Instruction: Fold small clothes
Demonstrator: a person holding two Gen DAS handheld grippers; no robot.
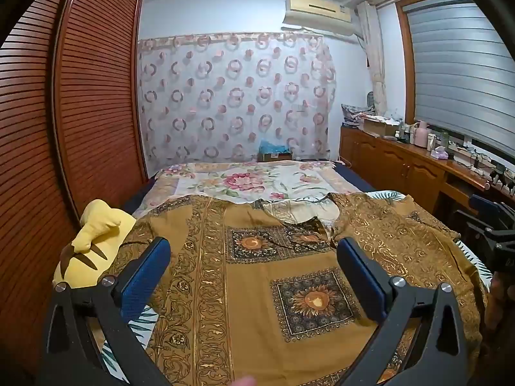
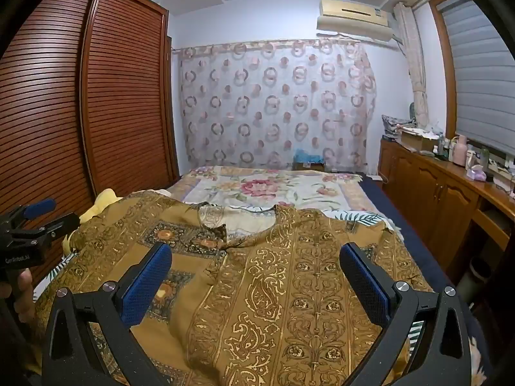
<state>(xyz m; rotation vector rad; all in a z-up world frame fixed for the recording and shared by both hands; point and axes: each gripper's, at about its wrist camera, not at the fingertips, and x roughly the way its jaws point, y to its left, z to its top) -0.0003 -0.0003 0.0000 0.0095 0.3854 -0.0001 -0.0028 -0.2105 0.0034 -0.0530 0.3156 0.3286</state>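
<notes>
A brown-gold patterned top (image 1: 257,276) lies spread flat on the bed, neckline toward the far end; it also shows in the right wrist view (image 2: 273,289). My left gripper (image 1: 252,251) is open and empty, hovering over the garment's left half. My right gripper (image 2: 256,257) is open and empty, over the garment's right half. The right gripper shows at the right edge of the left wrist view (image 1: 489,225); the left gripper shows at the left edge of the right wrist view (image 2: 32,225).
A yellow plush toy (image 1: 93,244) lies at the bed's left edge beside the louvred wardrobe (image 1: 80,112). A floral bedspread (image 1: 251,180) covers the far bed. A wooden cabinet (image 2: 434,186) with clutter runs along the right wall.
</notes>
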